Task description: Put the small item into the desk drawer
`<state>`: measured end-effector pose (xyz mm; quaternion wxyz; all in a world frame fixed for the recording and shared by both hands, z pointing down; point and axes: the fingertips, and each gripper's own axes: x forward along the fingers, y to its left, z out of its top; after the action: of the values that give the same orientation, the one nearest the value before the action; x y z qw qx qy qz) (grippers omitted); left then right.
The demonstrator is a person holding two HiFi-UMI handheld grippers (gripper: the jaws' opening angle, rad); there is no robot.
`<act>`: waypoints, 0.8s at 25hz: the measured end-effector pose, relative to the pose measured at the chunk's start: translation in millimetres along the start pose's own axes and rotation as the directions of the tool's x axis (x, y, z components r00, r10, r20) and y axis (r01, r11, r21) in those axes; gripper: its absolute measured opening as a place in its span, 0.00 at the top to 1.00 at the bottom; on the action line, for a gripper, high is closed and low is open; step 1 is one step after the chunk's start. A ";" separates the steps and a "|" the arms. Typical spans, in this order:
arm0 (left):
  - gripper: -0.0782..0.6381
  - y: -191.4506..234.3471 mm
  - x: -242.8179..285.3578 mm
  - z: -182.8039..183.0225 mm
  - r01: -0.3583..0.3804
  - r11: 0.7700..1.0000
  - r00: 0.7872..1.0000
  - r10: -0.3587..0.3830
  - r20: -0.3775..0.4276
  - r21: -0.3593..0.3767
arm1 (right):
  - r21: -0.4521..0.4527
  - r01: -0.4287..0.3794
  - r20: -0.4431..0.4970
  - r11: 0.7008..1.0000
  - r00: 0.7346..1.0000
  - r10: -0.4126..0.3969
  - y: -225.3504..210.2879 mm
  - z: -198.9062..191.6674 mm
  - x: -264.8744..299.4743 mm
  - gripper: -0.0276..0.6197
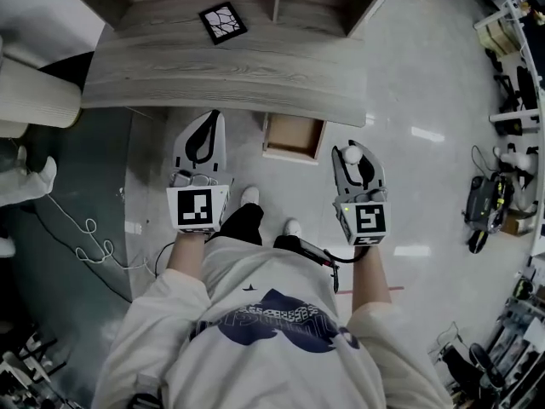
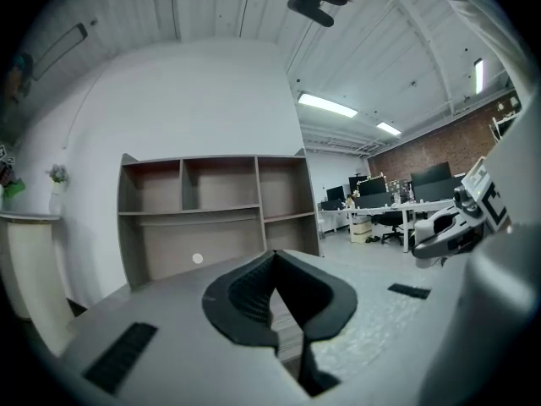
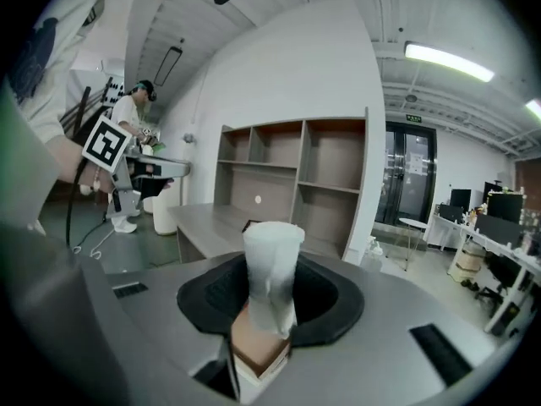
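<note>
The small item (image 1: 352,154) is a white, crumpled, cup-like piece, and my right gripper (image 1: 356,167) is shut on it. In the right gripper view the item (image 3: 272,269) stands upright between the dark jaws, with the open drawer (image 3: 258,358) showing below it. In the head view the wooden desk drawer (image 1: 294,139) is pulled out from under the grey desk (image 1: 230,71), left of and beyond the right gripper. My left gripper (image 1: 203,140) is to the drawer's left, just short of the desk's front edge. Its jaws (image 2: 275,260) meet with nothing between them.
A square black-and-white patterned object (image 1: 223,22) lies on the desk near the shelf unit (image 2: 211,201). A white cable (image 1: 89,237) loops on the floor at the left, near another person's feet (image 1: 30,177). Equipment (image 1: 485,203) stands at the right.
</note>
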<state>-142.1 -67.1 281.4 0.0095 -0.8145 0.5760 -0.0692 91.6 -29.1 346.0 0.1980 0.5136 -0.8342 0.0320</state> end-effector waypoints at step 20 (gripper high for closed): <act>0.88 22.3 44.7 -111.6 0.079 0.993 0.986 -0.091 -0.141 -0.084 | -0.213 -0.317 -0.435 0.924 0.878 0.201 70.2 -185.8 160.3 0.77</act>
<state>-162.1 -109.4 394.3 -0.0673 -0.8309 0.5421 -0.1059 22.7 -83.7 585.6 0.4303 0.3453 -0.8328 0.0465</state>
